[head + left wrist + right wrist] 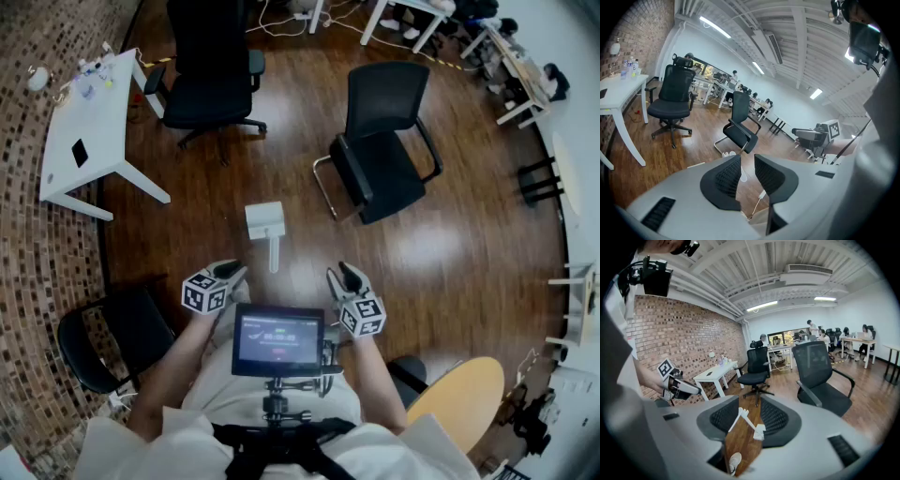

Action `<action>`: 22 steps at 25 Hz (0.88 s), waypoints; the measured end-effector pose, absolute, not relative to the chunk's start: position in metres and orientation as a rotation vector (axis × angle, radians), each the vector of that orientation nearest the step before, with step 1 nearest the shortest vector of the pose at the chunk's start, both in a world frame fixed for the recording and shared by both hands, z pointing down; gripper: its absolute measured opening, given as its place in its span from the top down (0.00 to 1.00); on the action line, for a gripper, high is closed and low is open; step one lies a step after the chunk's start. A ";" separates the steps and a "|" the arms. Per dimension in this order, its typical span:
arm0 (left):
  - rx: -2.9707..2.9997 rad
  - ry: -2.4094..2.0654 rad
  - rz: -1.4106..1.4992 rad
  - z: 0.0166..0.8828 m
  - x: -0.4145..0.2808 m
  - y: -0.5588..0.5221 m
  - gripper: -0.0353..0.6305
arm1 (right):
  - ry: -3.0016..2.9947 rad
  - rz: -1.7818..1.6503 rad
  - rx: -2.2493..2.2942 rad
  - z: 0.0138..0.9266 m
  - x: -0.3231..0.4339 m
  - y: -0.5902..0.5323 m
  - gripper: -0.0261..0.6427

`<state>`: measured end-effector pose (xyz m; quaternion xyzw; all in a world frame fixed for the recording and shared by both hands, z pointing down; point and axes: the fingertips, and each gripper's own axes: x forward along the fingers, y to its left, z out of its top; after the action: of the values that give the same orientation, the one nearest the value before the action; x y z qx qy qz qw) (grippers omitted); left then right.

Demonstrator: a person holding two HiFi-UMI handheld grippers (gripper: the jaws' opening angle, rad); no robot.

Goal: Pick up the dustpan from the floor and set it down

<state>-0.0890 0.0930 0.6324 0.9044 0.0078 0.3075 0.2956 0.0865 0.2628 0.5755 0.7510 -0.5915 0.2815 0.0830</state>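
On the wood floor the white dustpan (264, 223) lies untouched, its handle (274, 255) pointing back toward the person. The left gripper (233, 273) hovers near the handle's end on one side. The right gripper (344, 277) is farther off on the other side. Both have jaws parted, with nothing held between them. To my eye, the nearer gripper should come down over the handle, square its pads across the narrow sides, close firmly, then lift with the pan level.
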 end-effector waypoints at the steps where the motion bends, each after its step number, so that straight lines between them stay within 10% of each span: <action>1: 2.407 0.029 0.821 0.632 -0.091 0.087 0.83 | -1.759 0.842 2.246 0.576 0.084 0.257 0.72; 22: 2.472 0.267 0.859 0.647 -0.112 0.019 0.83 | -1.568 0.848 2.421 0.599 0.042 0.214 0.72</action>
<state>-0.1120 0.0194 0.6473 0.9091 0.0983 0.3160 0.2529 0.0415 0.2138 0.5993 0.8035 -0.5202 0.2813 0.0677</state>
